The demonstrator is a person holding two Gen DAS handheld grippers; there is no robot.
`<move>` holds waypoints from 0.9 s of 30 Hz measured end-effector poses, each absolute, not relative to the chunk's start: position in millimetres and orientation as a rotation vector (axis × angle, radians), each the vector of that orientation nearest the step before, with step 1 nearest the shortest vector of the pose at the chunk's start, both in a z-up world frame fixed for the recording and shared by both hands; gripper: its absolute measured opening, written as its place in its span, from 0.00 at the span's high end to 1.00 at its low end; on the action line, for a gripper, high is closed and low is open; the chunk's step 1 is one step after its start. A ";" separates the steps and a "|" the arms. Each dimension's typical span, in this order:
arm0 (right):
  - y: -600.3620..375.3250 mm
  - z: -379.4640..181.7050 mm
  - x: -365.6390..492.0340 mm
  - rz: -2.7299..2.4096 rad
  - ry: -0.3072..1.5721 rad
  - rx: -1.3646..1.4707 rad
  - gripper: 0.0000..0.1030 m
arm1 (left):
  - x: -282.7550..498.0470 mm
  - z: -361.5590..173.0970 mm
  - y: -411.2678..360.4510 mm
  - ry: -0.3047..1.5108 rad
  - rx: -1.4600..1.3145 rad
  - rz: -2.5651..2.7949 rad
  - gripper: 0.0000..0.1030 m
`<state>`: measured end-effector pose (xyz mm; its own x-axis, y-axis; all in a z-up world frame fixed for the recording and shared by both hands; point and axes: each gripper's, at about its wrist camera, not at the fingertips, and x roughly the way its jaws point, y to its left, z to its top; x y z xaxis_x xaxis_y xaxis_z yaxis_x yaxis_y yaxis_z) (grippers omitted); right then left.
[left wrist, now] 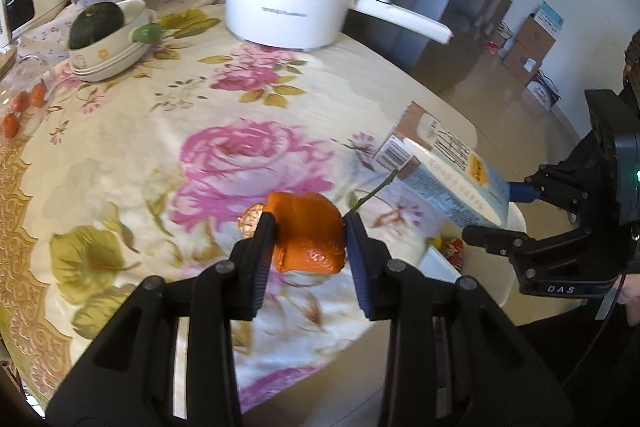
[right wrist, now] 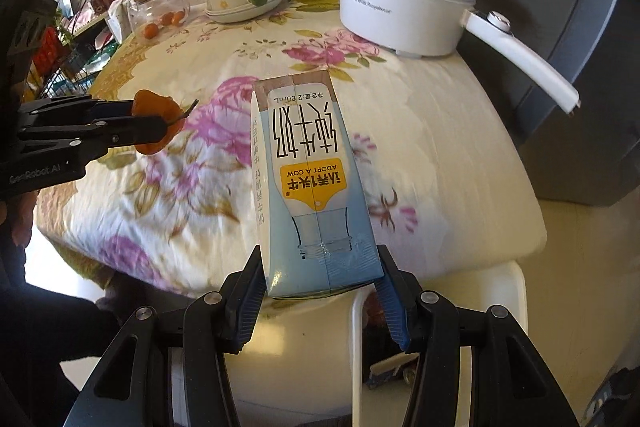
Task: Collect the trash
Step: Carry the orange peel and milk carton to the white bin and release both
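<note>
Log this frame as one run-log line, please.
left gripper: shut on orange peel | right gripper: shut on milk carton | both above table edge | white bin below

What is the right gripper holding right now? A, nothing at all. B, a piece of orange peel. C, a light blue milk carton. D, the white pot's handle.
C: in the right wrist view the right gripper has its jaws closed on the end of the light blue milk carton, while the orange peel sits in the left gripper.
</note>
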<state>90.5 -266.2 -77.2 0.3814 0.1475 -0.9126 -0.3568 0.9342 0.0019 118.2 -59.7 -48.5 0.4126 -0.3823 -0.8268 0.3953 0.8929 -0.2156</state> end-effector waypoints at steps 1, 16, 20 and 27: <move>-271.3 -76.7 86.7 0.320 1.138 -0.205 0.49 | 114.4 -49.4 -64.8 1.038 0.018 -0.498 0.63; -386.9 -102.4 51.5 0.173 1.271 -0.047 0.48 | 86.1 -59.7 -147.5 1.068 0.040 -0.689 0.63; -409.1 -110.7 43.1 0.148 1.296 -0.017 0.48 | 84.3 -59.1 -174.7 1.060 0.055 -0.747 0.63; -438.7 -128.7 33.4 0.089 1.368 0.023 0.48 | 75.3 -76.2 -233.4 1.096 0.103 -0.860 0.63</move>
